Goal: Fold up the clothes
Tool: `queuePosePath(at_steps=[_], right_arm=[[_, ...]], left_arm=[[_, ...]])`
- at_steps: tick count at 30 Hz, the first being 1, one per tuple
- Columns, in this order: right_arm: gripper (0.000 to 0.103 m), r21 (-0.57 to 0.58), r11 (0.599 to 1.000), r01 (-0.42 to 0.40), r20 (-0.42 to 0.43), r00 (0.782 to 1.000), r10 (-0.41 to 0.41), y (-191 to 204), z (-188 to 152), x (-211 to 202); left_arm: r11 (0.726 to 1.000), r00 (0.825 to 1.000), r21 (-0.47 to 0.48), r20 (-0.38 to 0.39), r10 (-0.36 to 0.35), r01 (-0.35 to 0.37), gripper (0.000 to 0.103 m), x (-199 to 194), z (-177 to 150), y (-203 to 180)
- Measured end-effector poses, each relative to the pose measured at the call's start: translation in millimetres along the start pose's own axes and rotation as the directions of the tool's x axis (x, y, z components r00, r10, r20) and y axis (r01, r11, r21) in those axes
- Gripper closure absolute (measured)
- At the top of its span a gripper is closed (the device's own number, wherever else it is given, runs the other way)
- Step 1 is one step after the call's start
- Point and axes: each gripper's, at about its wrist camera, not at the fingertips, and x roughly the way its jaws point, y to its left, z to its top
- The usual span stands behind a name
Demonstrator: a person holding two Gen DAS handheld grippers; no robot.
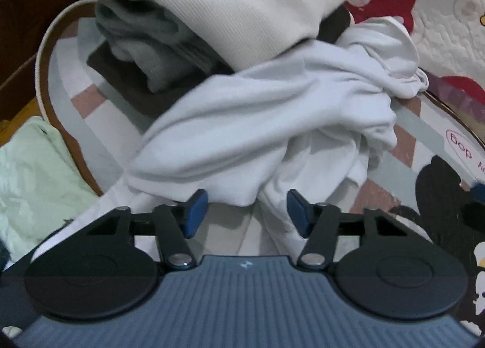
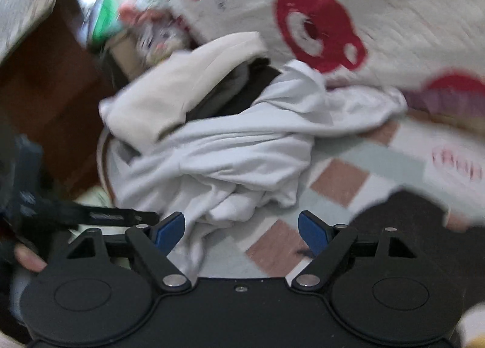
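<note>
A crumpled white garment [image 1: 257,123] lies on a round chequered mat [image 1: 91,99], against a stack of folded clothes: a cream piece [image 1: 227,5] on top, a grey one [image 1: 145,45] and a dark brown one [image 1: 127,87] beneath. My left gripper [image 1: 247,211] hovers at the garment's near edge. A fold of white cloth hangs between its blue pads [image 1: 197,211], and a gap shows on each side of it. In the right wrist view the same white garment [image 2: 242,151] lies ahead. My right gripper [image 2: 242,231] stands wide open over the mat [image 2: 342,178], its left pad beside the garment's lower end.
A quilt with red bear prints [image 2: 318,20] lies behind the mat. A mint green cloth [image 1: 30,166] sits off the mat's left edge. A plush toy [image 2: 157,35] and brown wooden furniture [image 2: 45,90] stand at the back left. A person's finger [image 2: 27,257] shows at the left.
</note>
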Motion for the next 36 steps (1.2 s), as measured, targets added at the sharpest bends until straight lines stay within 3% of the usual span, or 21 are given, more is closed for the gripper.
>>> queuePosePath(at_steps=[3,5,6,7,8,11,13,14,15,17,20,22,24,26,28,29,30,32,33,36], right_arm=[[0.018,-0.174,0.981,0.083,-0.003,0.996,-0.084,13,3,30],[0.021,-0.207,0.975,0.075,-0.044,0.995,-0.086,12,8,46],[0.046,-0.212,0.975,0.060,-0.079,0.994,-0.079,11,11,54],[0.062,-0.190,0.981,0.028,-0.131,0.990,-0.054,11,15,62],[0.070,-0.170,0.985,0.000,-0.177,0.984,-0.031,11,20,69],[0.069,-0.302,0.952,0.039,-0.125,0.989,-0.080,35,23,73],[0.061,-0.392,0.917,0.080,-0.084,0.989,-0.122,46,23,76],[0.051,-0.416,0.904,0.097,-0.072,0.988,-0.139,47,23,80],[0.038,-0.440,0.891,0.114,-0.059,0.986,-0.156,48,23,84],[0.024,-0.485,0.862,0.148,-0.033,0.982,-0.187,49,23,92],[0.022,-0.556,0.809,0.191,0.005,0.974,-0.226,45,24,112],[0.019,-0.563,0.795,0.225,0.018,0.965,-0.261,40,28,130],[0.018,-0.526,0.819,0.230,0.010,0.964,-0.264,31,35,146],[0.019,-0.435,0.876,0.207,-0.018,0.971,-0.238,19,44,158],[0.034,-0.319,0.936,0.150,-0.054,0.983,-0.176,4,50,162],[0.049,-0.264,0.957,0.124,-0.066,0.987,-0.146,-2,52,162],[0.064,-0.210,0.973,0.099,-0.074,0.990,-0.117,-9,53,161],[0.082,-0.171,0.981,0.093,-0.056,0.993,-0.104,-16,55,153],[0.087,-0.152,0.985,0.086,-0.041,0.995,-0.093,-20,56,146],[0.090,-0.087,0.993,0.077,0.032,0.997,-0.074,-27,58,114]], left_arm=[[1.000,1.000,0.009,0.010,-0.003,0.003,0.067,7,-2,-1],[1.000,1.000,0.002,0.017,-0.002,0.002,0.072,11,-3,0],[1.000,1.000,-0.005,0.019,-0.005,0.006,0.079,12,-4,2],[1.000,1.000,-0.013,0.023,-0.011,0.011,0.083,13,-4,4],[1.000,0.999,-0.021,0.027,-0.017,0.017,0.083,14,-4,6],[0.998,0.999,-0.038,0.026,-0.043,0.044,0.083,19,-3,9],[0.996,0.997,-0.043,0.014,-0.075,0.075,0.083,23,-4,8],[0.995,0.996,-0.048,0.009,-0.089,0.090,0.083,25,-5,7],[0.993,0.995,-0.050,0.003,-0.104,0.104,0.082,28,-7,6],[0.991,0.993,-0.061,-0.004,-0.119,0.119,0.077,33,-9,5],[0.987,0.991,-0.096,-0.002,-0.132,0.131,0.064,42,-13,7],[0.979,0.989,-0.138,0.002,-0.150,0.148,0.045,48,-15,11],[0.960,0.980,-0.206,-0.001,-0.197,0.192,0.033,58,-18,15],[0.927,0.968,-0.288,-0.005,-0.252,0.240,0.027,69,-20,20],[0.885,0.951,-0.356,0.036,-0.308,0.300,0.015,76,-23,24],[0.868,0.941,-0.367,0.066,-0.333,0.333,0.015,78,-25,23],[0.851,0.929,-0.377,0.097,-0.357,0.366,0.017,79,-26,23],[0.842,0.915,-0.358,0.133,-0.381,0.403,0.034,80,-30,18],[0.842,0.909,-0.344,0.125,-0.398,0.416,0.053,81,-30,14],[0.851,0.896,-0.284,0.107,-0.430,0.442,0.078,72,-26,-2]])
